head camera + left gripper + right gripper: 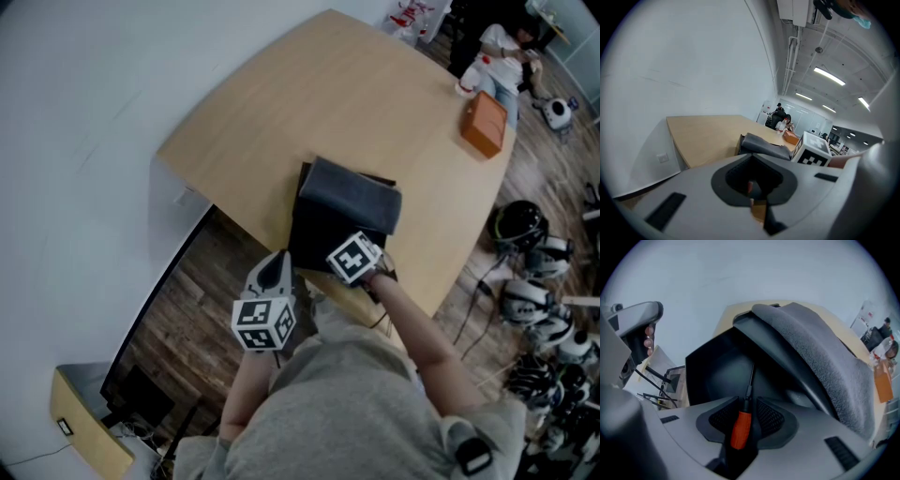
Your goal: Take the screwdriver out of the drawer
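Here's the screwdriver [740,427], orange handle clamped between the dark ribbed pads of the right gripper [745,411], jaws closed on it. The thin black shaft points to 12 o'clock, its tip over the mouth of the open drawer [701,371]. Whether that tip touches the drawer's floor, I cannot tell. Gripping it by the handle makes sense: that's the thick, round part, and it keeps the slim steel shaft free to slide out lengthwise.

The drawer is black, smooth and hard-walled, a boxy tray pulled out toward the person. At 2 o'clock from the tool, a grey felt-like cloth [820,357] drapes over the top of the unit, soft and fuzzy against all that glossy plastic.

From the head view, the unit sits at the near edge of a pale wood-grain bench [375,103] with a curved rim. The left gripper [752,187] hangs at 8 o'clock of the right one, off the bench's edge, jaws together on nothing, seemingly just keeping clear. By my reading, the extraction is nearly done.
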`<state>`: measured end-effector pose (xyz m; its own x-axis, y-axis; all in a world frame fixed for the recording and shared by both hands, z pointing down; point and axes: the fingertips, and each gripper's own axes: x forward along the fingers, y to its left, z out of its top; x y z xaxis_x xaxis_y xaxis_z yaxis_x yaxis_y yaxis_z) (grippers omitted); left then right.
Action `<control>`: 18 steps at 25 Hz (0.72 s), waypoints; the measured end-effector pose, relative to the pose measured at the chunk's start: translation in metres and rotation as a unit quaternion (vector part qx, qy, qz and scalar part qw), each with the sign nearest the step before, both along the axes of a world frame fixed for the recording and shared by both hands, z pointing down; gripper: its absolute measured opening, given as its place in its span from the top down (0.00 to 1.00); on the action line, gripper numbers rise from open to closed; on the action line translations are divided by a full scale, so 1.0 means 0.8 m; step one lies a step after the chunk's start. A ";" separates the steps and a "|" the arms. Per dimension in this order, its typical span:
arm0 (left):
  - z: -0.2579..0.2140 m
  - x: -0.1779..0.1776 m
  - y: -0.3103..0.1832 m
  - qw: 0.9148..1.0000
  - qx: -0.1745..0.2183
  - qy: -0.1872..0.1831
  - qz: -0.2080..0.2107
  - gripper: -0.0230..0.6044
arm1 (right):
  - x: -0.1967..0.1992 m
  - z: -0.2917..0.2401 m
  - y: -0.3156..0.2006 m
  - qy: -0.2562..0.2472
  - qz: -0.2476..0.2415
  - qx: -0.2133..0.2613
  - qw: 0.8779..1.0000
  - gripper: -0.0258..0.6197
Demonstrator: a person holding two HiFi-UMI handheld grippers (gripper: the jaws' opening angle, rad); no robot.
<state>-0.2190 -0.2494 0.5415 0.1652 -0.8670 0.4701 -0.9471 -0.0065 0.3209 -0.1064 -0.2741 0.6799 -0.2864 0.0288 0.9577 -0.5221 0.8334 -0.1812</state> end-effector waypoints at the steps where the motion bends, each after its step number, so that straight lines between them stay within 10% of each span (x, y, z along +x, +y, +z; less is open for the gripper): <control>1: 0.000 0.000 -0.001 1.000 0.000 0.000 0.000 0.96 | -0.004 0.001 0.003 -0.006 -0.003 -0.006 1.000 0.78; 3: -0.001 -0.001 -0.003 1.000 0.000 -0.001 -0.001 0.96 | -0.033 0.000 0.017 -0.059 -0.009 -0.034 0.998 0.79; 18: -0.002 -0.007 0.006 1.000 0.003 -0.002 -0.008 0.96 | 0.008 0.003 0.001 0.015 -0.022 0.019 0.999 0.86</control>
